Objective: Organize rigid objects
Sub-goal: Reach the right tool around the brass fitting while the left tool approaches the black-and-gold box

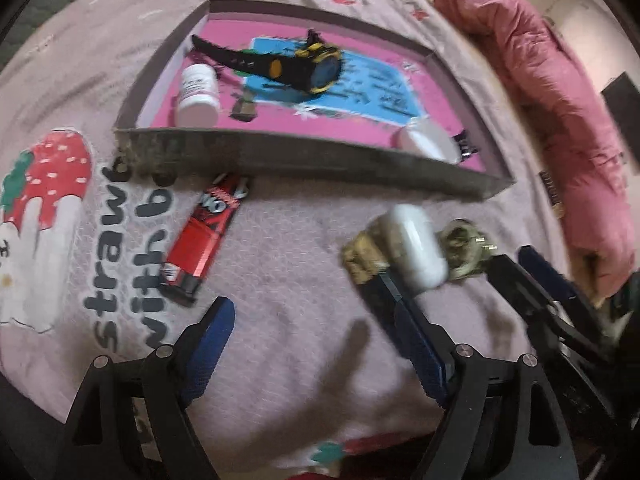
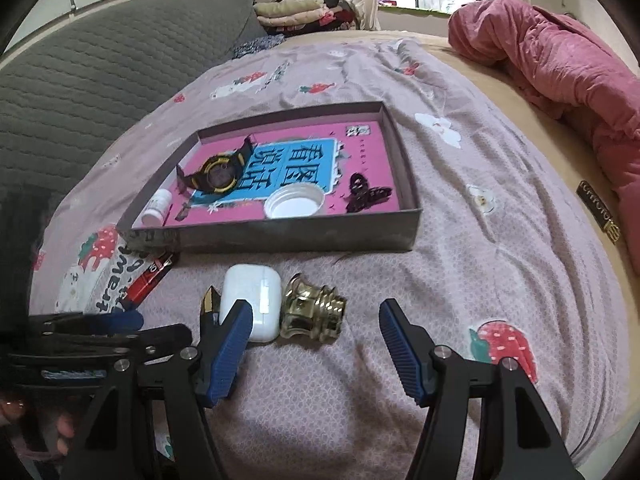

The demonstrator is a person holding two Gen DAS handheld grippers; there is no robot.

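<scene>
Box (image 2: 280, 236) on the bed (image 2: 460, 240): partly filled.
Watch (image 2: 216, 174), pill bottle (image 2: 156, 210), lid (image 2: 294, 202) and hair clip (image 2: 366, 196) are in; at 6 o'clock outside wait earbud case (image 2: 252, 304), brass fitting (image 2: 314, 314), red tube (image 2: 150, 278). Right gripper (image 2: 316, 332) and left gripper (image 1: 304, 300) fingers spread wide, empty.

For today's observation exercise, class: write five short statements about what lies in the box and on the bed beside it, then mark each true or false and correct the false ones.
1. The black and yellow watch lies inside the box. True.
2. The white earbud case is in the box. False: it lies on the bedspread in front of the box.
3. The gold cap sits right beside the earbud case. True.
4. The right gripper is shut on the gold cap. False: its jaws are open, holding nothing.
5. The red tube is outside the box. True.
</scene>
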